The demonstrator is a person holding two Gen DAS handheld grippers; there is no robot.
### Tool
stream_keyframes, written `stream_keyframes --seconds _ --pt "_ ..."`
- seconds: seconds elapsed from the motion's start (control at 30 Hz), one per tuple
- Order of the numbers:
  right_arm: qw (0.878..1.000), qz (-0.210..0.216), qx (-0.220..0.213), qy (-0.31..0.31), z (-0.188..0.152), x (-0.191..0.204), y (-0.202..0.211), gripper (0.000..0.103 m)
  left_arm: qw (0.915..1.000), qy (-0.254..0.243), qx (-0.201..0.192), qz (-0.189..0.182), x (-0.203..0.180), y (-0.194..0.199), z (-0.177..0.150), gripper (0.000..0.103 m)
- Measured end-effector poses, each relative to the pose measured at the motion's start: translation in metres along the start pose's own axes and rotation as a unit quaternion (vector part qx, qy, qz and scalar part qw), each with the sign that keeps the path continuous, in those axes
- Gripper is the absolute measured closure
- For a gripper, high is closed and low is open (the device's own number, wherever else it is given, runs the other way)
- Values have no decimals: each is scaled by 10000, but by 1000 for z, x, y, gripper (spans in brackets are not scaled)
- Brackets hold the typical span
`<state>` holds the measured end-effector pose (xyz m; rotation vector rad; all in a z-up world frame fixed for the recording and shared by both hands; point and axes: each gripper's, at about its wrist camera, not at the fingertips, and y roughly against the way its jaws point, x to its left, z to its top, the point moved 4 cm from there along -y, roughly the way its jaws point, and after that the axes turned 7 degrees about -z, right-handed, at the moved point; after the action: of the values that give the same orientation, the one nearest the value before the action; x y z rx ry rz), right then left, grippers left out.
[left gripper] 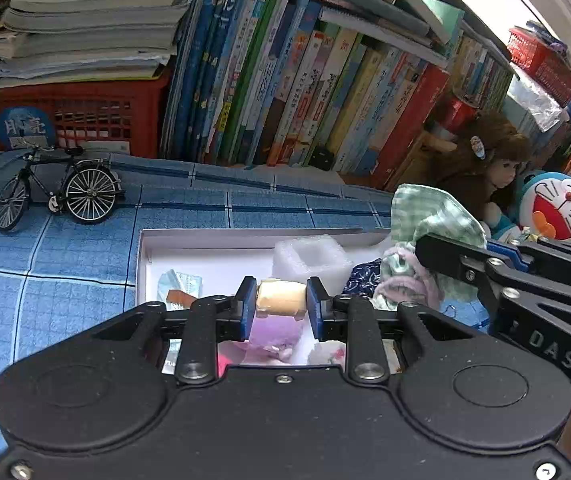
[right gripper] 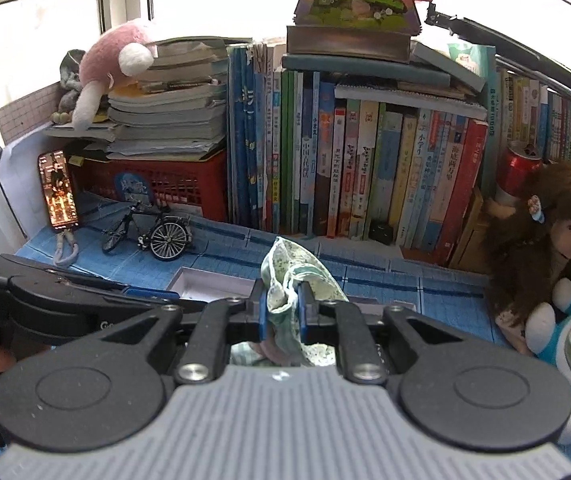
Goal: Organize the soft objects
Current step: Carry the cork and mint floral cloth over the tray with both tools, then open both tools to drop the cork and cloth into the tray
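We carry both items over the white box (left gripper: 143,256) for sorting: left gripper (left gripper: 281,300) clamps a tan plush piece (left gripper: 281,298), right gripper (right gripper: 282,312) pinches the green floral cloth (right gripper: 285,276).

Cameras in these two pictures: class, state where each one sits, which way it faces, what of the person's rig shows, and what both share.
Left wrist: on the left gripper, facing down-forward at the white box; shut on a tan soft roll; right gripper alongside.
Right wrist: on the right gripper, shut on green checked cloth, facing the books.
Shared: model bicycle, doll, red basket.
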<state>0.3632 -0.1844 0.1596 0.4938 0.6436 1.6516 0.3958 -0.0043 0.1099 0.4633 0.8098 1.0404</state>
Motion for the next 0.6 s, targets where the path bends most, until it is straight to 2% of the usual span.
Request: stream_keyframes --seconds 0.3,0.6 --pt "9991 -79 401 150 -18 -32 -27 84 9990 -388 203 58 6 -21 -9 78" --pt "9982 272 507 145 -32 -62 -43 83 9975 -664 247 38 10 -30 -16 77"
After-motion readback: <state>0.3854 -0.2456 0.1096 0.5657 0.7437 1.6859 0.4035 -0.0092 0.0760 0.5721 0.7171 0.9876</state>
